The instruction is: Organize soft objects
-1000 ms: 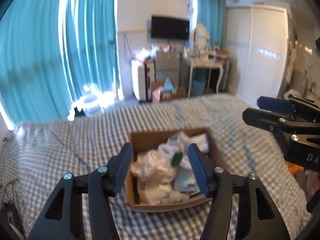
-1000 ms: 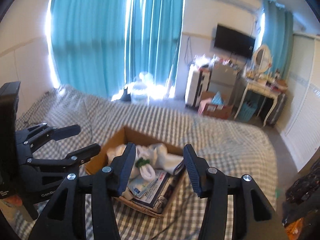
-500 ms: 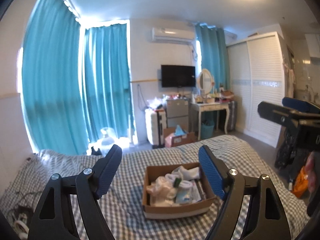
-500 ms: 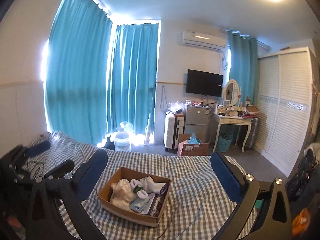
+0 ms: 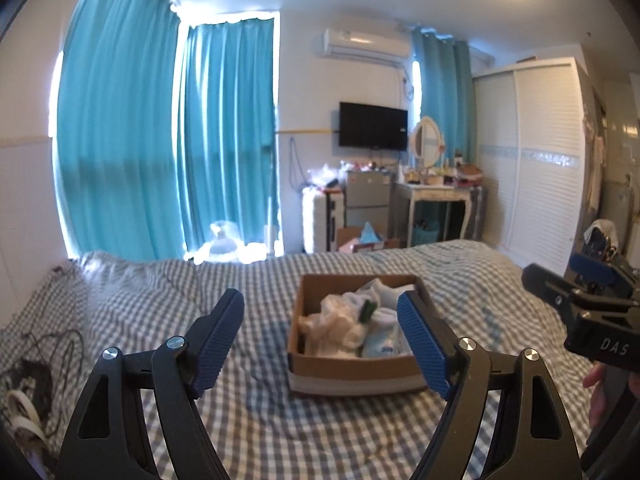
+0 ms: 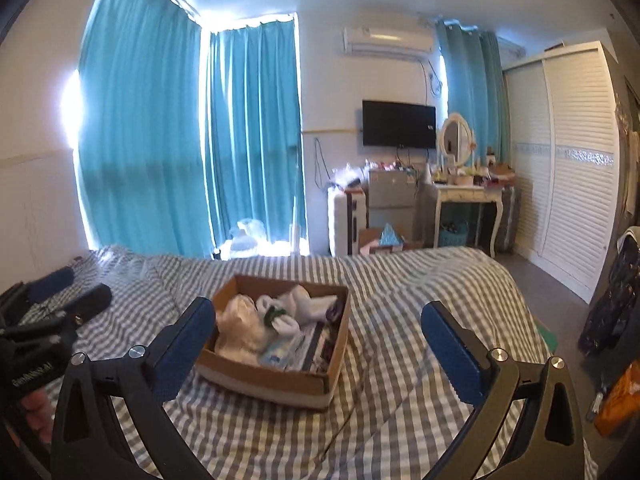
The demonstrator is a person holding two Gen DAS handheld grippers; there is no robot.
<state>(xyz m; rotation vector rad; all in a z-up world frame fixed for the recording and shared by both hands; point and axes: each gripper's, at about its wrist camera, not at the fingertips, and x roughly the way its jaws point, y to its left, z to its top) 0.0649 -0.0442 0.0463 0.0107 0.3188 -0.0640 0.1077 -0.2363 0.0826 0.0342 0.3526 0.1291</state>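
Observation:
A brown cardboard box (image 5: 352, 368) sits on the checked bed; it also shows in the right wrist view (image 6: 276, 380). It holds white socks (image 5: 344, 320), a white plastic bag (image 6: 240, 320), a bit of green fabric (image 6: 274, 314) and flat packets (image 6: 292, 354). My left gripper (image 5: 320, 344) is open and empty, held above the bed in front of the box. My right gripper (image 6: 316, 348) is open wide and empty, also short of the box. Each gripper shows at the edge of the other's view.
The grey checked bedspread (image 5: 280, 432) covers the bed. Cables and a tape roll (image 5: 20, 404) lie at its left edge. Behind stand teal curtains (image 5: 160, 140), a dressing table (image 5: 436, 196), a small fridge (image 5: 366, 200) and a white wardrobe (image 5: 528, 152).
Both grippers have pulled back and up from the box and opened wider. The box now looks smaller and farther away in both views.

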